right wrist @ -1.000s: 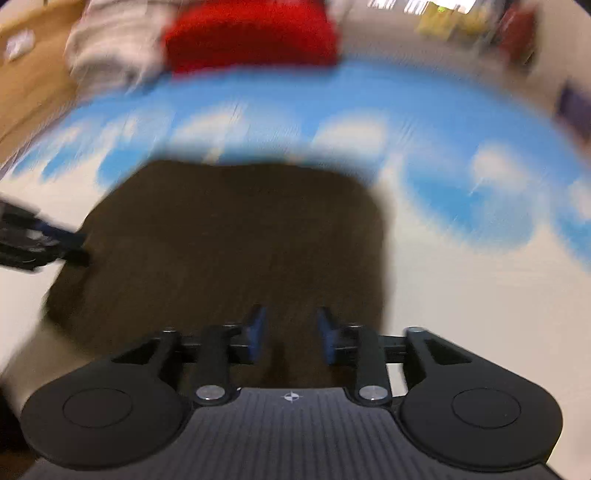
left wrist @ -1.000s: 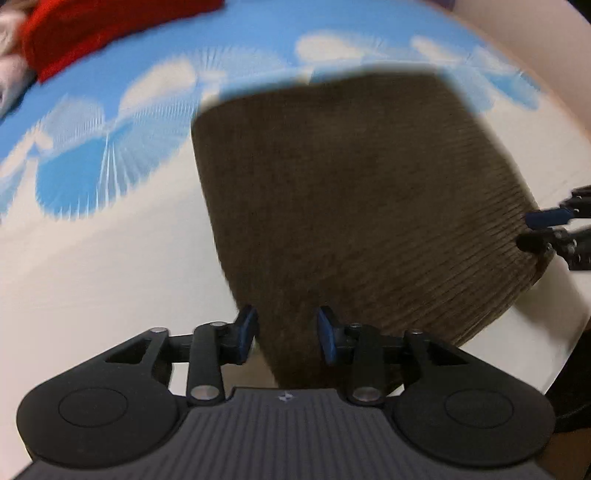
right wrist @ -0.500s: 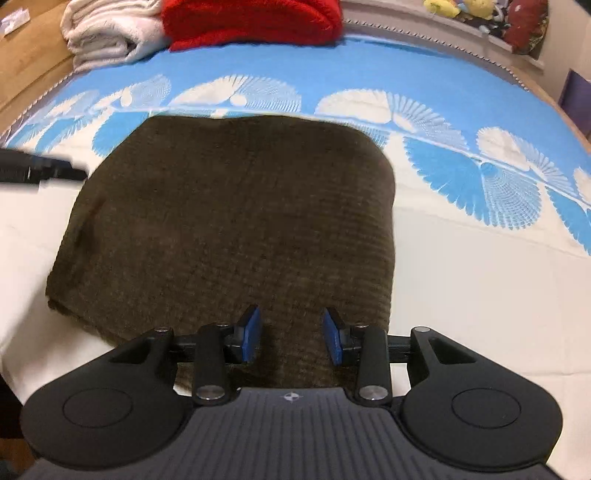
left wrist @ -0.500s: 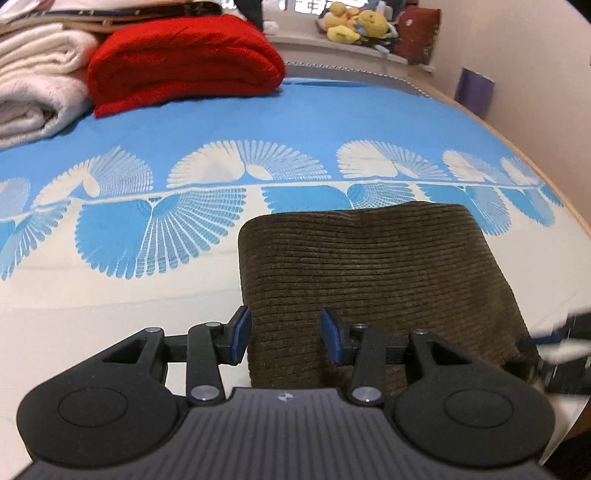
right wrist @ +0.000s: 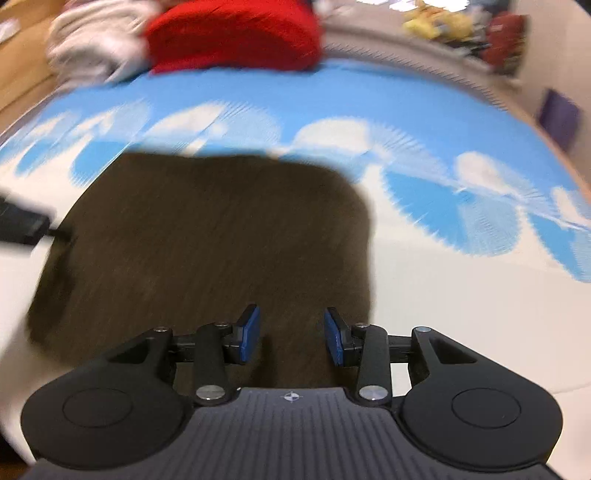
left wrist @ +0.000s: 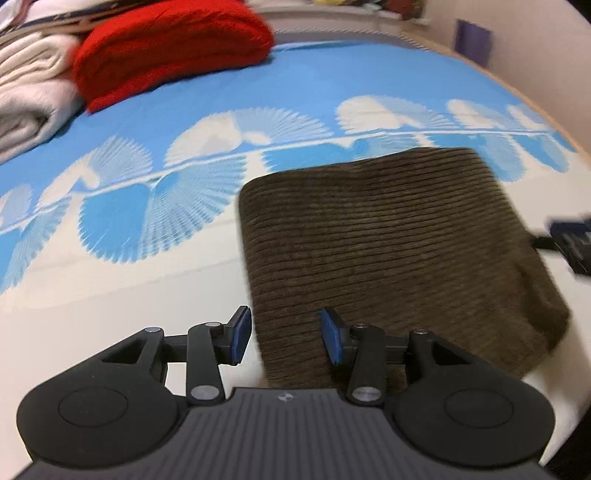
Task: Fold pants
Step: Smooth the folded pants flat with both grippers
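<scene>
A bed (left wrist: 110, 288) covered by a sheet printed with blue and white fan shapes fills both views. On it, near the front edge, the brown corduroy pants (left wrist: 399, 251) are seen folded into a compact block, lying flat on the white part of the sheet with the far edge reaching the blue band.

At the far side of the bed a folded red blanket (left wrist: 166, 48) is laid beside a stack of white towels (left wrist: 26, 99); the two appear to touch. Some soft toys (right wrist: 439, 22) are made out beyond the bed in the right wrist view, too blurred for detail, and a purple object (left wrist: 472, 40) is seen against the wall.

The left claw (left wrist: 284, 338) is held over the near left corner of the pants, its blue pads apart; the pants' left edge runs between the pads, but nothing is pressed by them. The right claw (right wrist: 291, 336) is held over the near right part of the pants, its pads likewise apart and gripping nothing, with brown cloth seen in the gap below. Each claw is glimpsed at the edge of the other's view, beside the opposite side of the pants.

No brand, label or writing can be read; only a small round mark is seen on each claw's body, and the right wrist view is blurred.
</scene>
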Available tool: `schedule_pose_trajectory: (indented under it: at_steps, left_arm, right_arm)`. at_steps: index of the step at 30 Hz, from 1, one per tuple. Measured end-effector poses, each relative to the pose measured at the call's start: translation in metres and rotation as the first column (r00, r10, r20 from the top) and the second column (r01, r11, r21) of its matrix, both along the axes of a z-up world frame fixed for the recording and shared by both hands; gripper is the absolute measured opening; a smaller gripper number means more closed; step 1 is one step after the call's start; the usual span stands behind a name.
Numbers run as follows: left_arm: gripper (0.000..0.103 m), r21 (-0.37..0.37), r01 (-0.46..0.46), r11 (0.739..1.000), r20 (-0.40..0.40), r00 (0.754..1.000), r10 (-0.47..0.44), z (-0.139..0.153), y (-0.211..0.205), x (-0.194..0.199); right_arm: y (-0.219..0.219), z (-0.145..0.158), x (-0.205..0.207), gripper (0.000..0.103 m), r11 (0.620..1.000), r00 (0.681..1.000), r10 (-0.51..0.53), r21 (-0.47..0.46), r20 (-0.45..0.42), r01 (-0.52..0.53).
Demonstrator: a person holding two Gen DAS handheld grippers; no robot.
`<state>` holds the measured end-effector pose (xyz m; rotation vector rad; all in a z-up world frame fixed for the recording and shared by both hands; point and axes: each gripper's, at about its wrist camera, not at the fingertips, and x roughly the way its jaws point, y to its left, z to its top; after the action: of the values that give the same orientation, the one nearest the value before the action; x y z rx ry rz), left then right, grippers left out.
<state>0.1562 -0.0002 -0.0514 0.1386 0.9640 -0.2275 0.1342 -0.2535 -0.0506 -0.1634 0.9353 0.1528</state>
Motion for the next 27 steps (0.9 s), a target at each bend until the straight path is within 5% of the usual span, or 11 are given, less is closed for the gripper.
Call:
schedule_pose_trajectory:
  at_steps: [4,7,14,20,27]
  left_arm:
    - [0.051,-0.025,0.215,0.976,-0.136,0.967,-0.217,-0.018,-0.017,-0.011]
    - [0.056,0.165,0.368,0.915,-0.131,0.928,-0.350,-0.034,-0.042,-0.036]
    - [0.057,0.056,0.277,0.959,-0.117,0.956,-0.270,-0.022,-0.026,-0.028]
    - [0.057,0.063,0.277,0.959,-0.091,0.958,-0.271,-0.022,-0.026,-0.029]
    - [0.057,0.062,0.238,0.969,-0.060,0.970,-0.234,-0.023,-0.022,-0.031]
  right_arm:
    - [-0.001,0.006,0.017,0.040,0.995,0.991,-0.097,0.003,0.092,0.097]
    - [0.000,0.005,0.031,0.040,0.991,0.983,-0.134,0.013,0.124,0.133]
    - [-0.004,-0.011,0.069,0.040,0.975,0.972,-0.220,0.049,0.085,0.216]
    - [0.002,-0.042,0.087,0.044,0.969,0.969,-0.245,-0.019,0.002,0.245]
    - [-0.006,-0.019,0.072,0.045,0.961,0.960,-0.278,0.021,0.046,0.277]
